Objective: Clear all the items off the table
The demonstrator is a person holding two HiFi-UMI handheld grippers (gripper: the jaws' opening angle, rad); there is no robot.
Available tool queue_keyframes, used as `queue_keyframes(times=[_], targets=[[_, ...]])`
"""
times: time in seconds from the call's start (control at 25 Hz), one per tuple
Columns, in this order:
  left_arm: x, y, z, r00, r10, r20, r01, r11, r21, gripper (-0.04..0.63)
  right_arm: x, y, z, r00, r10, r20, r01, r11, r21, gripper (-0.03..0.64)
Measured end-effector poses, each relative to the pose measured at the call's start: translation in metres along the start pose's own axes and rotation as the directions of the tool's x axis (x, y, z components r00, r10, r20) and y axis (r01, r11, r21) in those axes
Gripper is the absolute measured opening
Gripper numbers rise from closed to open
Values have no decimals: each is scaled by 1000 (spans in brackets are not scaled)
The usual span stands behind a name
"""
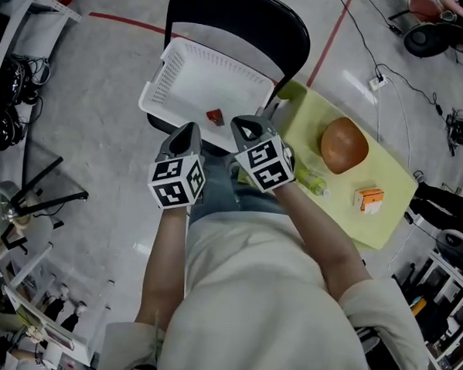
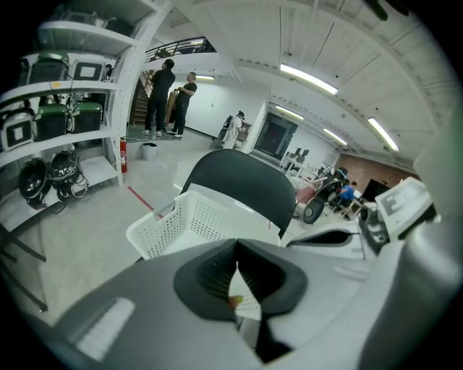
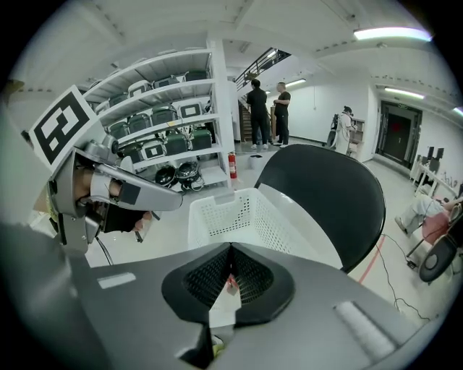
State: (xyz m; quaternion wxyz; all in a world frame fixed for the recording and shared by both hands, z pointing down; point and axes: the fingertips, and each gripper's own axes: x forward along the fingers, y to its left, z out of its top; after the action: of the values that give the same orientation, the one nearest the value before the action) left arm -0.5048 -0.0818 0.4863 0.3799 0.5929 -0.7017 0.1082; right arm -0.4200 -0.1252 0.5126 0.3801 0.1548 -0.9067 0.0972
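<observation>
My left gripper (image 1: 189, 129) and right gripper (image 1: 247, 125) near the white basket (image 1: 166, 76).
Both closed, holding nothing (a red item (image 1: 214, 117) lies in the basket).

Pale yellow-green table (image 1: 384, 223) lies to the right of the R tongs (image 1: 246, 127). On it:
- brown round bowl-like thing (image 1: 344, 145), well right of the R tongs
- small orange & white carton (image 1: 368, 199), further right & nearer the person
- clear plastic bottle w/ yellowish contents (image 1: 313, 179), on its side, just beside the R tongs' marker cube

Black chair (image 1: 248, 23) stands ahead of both tongs on the grey floor (image 1: 98, 80), which has red tape lines (image 1: 124, 21). Its seat carries a white perforated plastic basket (image 1: 214, 83), just beyond the tips of the L tongs (image 1: 190, 129) & R tongs. A small red item (image 1: 214, 117) sits in the basket, between the two tips. White power strip (image 1: 376, 81) + black cables lie on the floor beyond the table.
</observation>
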Motion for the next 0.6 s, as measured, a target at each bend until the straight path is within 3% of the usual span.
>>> queue_keyframes(times=[0.6], targets=[[-44, -51, -2, 998, 2, 57, -4, 999, 35, 11, -73, 15, -3, 998, 21, 62, -17, 998, -68, 0]])
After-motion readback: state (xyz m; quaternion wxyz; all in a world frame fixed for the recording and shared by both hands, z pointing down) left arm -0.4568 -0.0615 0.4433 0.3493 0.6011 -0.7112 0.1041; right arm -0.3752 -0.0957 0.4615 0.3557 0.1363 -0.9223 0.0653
